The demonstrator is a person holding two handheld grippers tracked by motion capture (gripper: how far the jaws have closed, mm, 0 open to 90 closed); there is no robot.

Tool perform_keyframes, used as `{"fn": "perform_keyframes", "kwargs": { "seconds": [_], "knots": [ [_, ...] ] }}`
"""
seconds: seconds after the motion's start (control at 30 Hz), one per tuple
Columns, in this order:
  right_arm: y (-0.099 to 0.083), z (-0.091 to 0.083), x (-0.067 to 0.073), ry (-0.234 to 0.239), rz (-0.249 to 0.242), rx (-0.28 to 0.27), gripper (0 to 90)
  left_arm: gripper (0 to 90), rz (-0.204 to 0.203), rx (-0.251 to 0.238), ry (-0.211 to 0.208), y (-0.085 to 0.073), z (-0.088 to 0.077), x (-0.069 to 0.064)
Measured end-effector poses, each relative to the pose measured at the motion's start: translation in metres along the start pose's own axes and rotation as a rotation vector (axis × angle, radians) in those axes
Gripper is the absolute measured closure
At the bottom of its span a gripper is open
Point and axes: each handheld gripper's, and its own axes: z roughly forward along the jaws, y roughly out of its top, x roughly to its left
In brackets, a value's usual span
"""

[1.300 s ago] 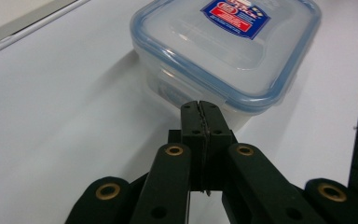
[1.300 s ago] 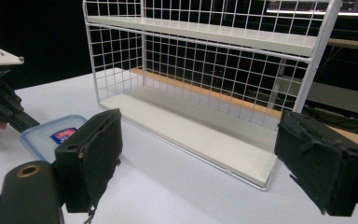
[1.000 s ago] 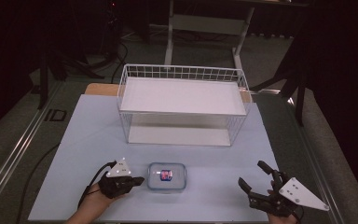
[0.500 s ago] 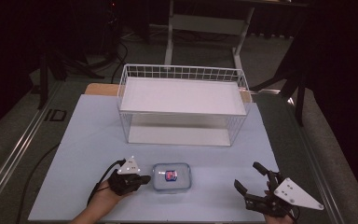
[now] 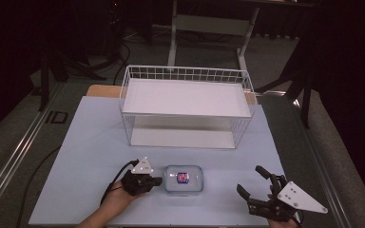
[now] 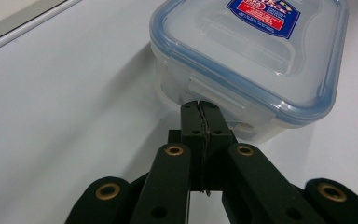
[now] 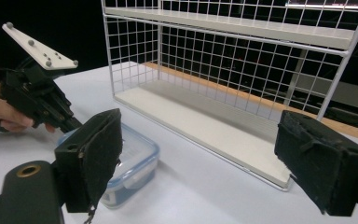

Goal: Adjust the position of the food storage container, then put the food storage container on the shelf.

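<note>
Pressing its closed tip against the box (image 6: 256,56), the left claw (image 5: 158,181) has both jaws tight together with nothing between them. In the left gripper view the tip sits right at the clip on the box's side, just under the blue-edged lid. It looks like a push or a poke at the clip, not a grab. I cannot tell if the clip has come loose.

The box (image 5: 184,179) is a small clear one with a red and blue sticker on top. It sits near the front edge of the tabletop (image 5: 85,142), about halfway between the front corners. Its lid is on and looks shut all round, as far as I can see.

The right claw (image 5: 255,186) waits off near the front right corner, well apart from the box. Its jaws are wide apart and hold nothing. In the right gripper view the two black pads (image 7: 98,154) stand far from each other, with the box (image 7: 133,156) low between them but farther off.

Behind all this stands a white wire rack (image 5: 186,111), toward the back edge of the tabletop. Both of its shelves are bare.

So I think the job has only just begun. The box is touched but not opened, lifted or moved to the rack. Nearly all of the work is left to do.
</note>
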Motion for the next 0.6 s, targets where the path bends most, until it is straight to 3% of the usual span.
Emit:
{"fn": "perform_keyframes", "kwargs": {
  "seconds": [0.17,0.23,0.27,0.3,0.4,0.5,0.6],
  "knots": [
    [-0.001,0.001,-0.001,0.003,0.001,0.009,14.9,90.0,-0.014,-0.003,-0.013,0.000,0.000,0.001],
    [-0.002,0.001,-0.001,0.011,0.010,0.000,14.6,87.0,0.001,0.005,-0.023,-0.001,-0.003,0.001],
    [-0.002,0.001,-0.001,0.011,0.010,0.000,14.6,79.4,0.001,0.005,-0.023,-0.001,-0.003,0.001],
    [-0.002,0.001,-0.001,0.017,0.020,-0.005,14.3,71.7,0.012,-0.007,0.006,-0.002,-0.008,0.001],
    [-0.001,0.003,0.002,0.005,-0.004,0.012,14.3,50.5,-0.046,-0.027,-0.016,-0.006,-0.017,0.008],
    [-0.001,0.006,0.004,0.020,-0.007,0.029,14.3,21.1,-0.055,-0.034,-0.016,-0.007,-0.027,0.011],
    [0.001,0.008,0.007,0.033,-0.014,0.033,13.8,7.0,-0.073,-0.071,0.002,-0.003,-0.040,0.010]
  ]
}}
